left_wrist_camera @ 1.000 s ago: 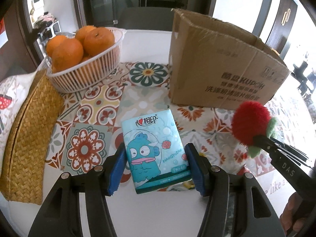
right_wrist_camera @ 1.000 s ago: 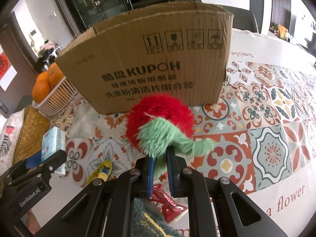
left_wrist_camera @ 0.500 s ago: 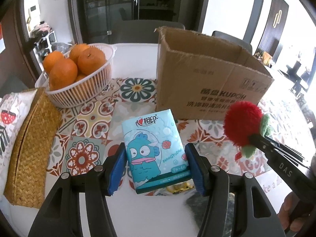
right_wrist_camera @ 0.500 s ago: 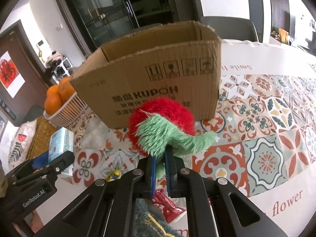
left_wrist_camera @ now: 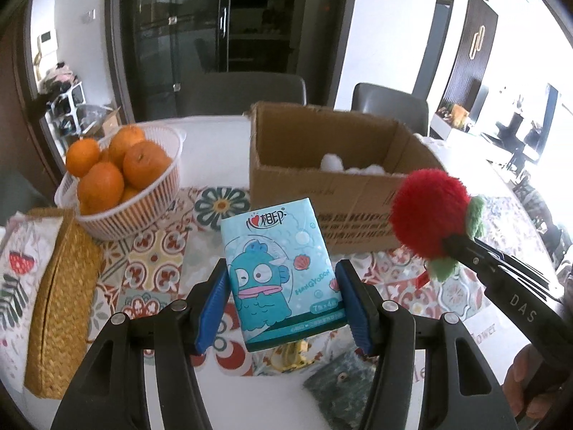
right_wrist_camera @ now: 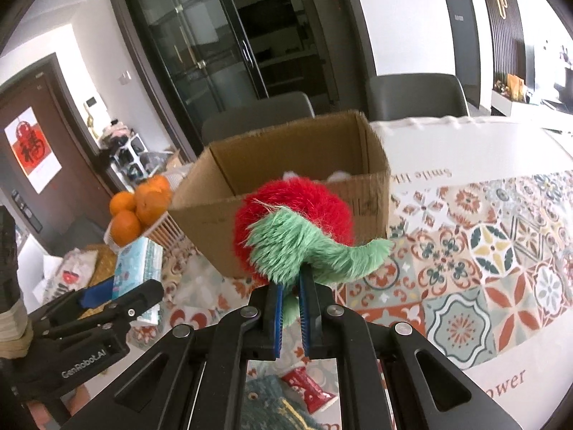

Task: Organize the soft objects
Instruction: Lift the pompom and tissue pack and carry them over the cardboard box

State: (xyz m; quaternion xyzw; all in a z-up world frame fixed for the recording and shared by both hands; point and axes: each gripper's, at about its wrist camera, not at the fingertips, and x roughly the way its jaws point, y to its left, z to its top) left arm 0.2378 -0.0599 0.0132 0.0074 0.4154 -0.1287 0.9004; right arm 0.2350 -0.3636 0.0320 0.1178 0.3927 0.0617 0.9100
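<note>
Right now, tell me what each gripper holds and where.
Left gripper: tissue pack, clamped across its lower sides. Right gripper: red plush strawberry, pinched by its green leaves.

red-green plush toy (right_wrist_camera: 293,229), blue tissue pack (left_wrist_camera: 281,272), brown box (left_wrist_camera: 322,175)

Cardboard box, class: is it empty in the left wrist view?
No: white fluffy items lie inside the cardboard box.

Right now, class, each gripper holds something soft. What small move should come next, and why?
Probably carry the right gripper forward over the open cardboard box. It is shut on the red plush strawberry, held just in front of the near wall, and white soft things already lie inside. The left gripper can follow with the tissue pack.
</note>
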